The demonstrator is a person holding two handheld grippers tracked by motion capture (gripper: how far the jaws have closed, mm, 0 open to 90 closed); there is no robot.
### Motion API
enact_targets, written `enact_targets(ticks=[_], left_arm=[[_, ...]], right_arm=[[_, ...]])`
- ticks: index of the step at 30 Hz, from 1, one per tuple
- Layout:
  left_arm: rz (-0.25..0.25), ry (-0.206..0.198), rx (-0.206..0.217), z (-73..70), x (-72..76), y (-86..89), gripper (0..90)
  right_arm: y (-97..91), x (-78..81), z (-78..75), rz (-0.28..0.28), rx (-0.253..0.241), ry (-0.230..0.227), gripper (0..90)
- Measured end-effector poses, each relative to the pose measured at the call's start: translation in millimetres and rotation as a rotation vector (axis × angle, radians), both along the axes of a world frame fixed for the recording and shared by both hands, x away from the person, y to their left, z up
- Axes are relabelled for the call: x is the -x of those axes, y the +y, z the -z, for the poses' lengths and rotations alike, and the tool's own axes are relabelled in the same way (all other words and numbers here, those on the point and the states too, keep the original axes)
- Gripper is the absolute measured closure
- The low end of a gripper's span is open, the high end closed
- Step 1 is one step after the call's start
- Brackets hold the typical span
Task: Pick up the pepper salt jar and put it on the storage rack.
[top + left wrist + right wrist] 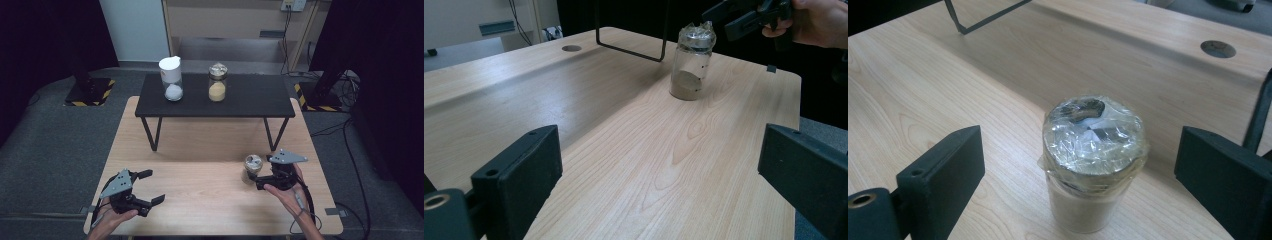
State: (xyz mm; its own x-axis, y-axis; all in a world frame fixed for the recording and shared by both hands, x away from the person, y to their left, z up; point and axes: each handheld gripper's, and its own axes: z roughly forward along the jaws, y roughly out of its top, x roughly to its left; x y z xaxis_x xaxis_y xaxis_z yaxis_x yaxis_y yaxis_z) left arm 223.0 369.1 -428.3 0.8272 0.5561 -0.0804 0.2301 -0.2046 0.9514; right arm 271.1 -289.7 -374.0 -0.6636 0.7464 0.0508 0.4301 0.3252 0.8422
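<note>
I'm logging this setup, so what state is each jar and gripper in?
Left gripper: open, empty, low over the table.
Right gripper: open, fingers either side of the near jar.
Near jar: upright, top wrapped in film.
White-lidded jar: upright, closed.
Yellow-filled jar: upright, covered.

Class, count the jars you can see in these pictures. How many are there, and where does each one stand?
3. Two stand on the black shelf: a white-lidded jar at left, a yellow-filled jar beside it. A film-wrapped jar stands on the wooden table, by the right gripper.
</note>
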Motion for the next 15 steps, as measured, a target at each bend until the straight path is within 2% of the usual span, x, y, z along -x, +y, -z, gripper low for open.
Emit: enact_targets(ticks=[6,15], left_arm=[[-0.001,0.0,0.001,0.1,0.0,0.2,3.0],[0.0,-0.001,0.0,-0.1,0.1,0.3,3.1]], right_arm=[[8.2,-9.1,5.1,-0.002,0.02,0.022,7.0],[19.1,-21.6,11.5,0.018,0.041,0.037,12.3]])
